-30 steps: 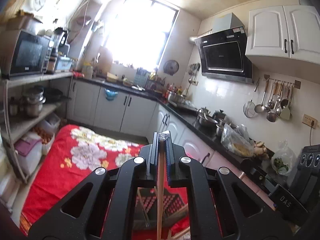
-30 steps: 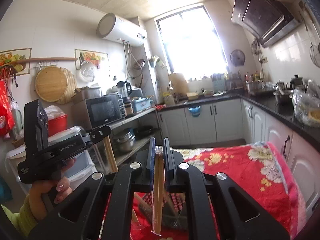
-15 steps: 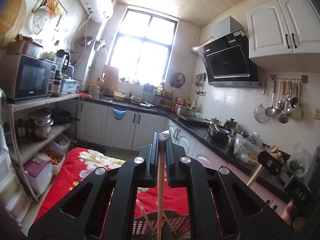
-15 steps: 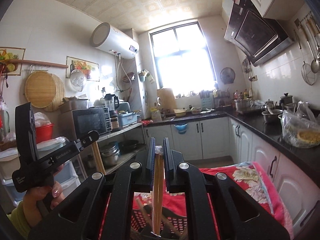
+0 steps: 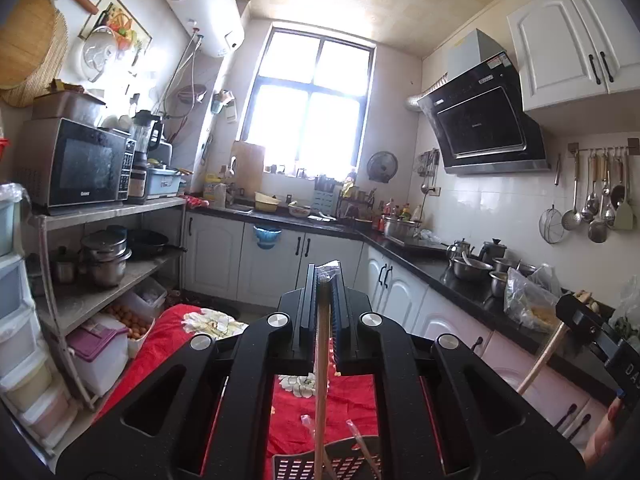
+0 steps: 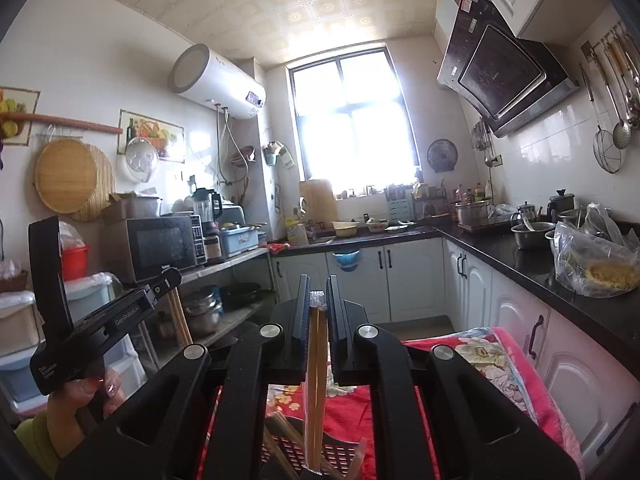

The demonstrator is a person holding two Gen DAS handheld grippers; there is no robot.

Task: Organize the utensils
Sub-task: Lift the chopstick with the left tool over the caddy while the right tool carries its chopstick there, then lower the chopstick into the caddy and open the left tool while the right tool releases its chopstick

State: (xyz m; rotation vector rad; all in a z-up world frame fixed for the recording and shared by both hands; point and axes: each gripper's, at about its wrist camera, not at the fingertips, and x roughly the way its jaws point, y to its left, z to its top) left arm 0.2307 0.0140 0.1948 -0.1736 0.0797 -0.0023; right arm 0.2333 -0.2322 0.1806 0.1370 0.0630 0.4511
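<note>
My left gripper (image 5: 325,276) is shut on a wrapped pair of wooden chopsticks (image 5: 321,368) that hangs down toward a dark slotted utensil holder (image 5: 320,462). More wrapped chopsticks (image 5: 362,444) stand in that holder. My right gripper (image 6: 318,286) is shut on another wrapped pair of chopsticks (image 6: 314,392), its lower end at the holder (image 6: 344,456). The left gripper also shows in the right wrist view (image 6: 170,280), with its chopsticks (image 6: 178,318) hanging below. The right gripper shows at the right edge of the left wrist view (image 5: 576,314).
A red flowered cloth (image 5: 168,344) covers the surface under the holder. A metal shelf rack (image 5: 100,216) with a microwave and pots stands on the left. A black counter (image 6: 540,268) with pots and bags runs along the right, above white cabinets.
Both grippers have tilted upward, so the views show more wall and ceiling. Both pairs of chopsticks stay gripped over the holder.
</note>
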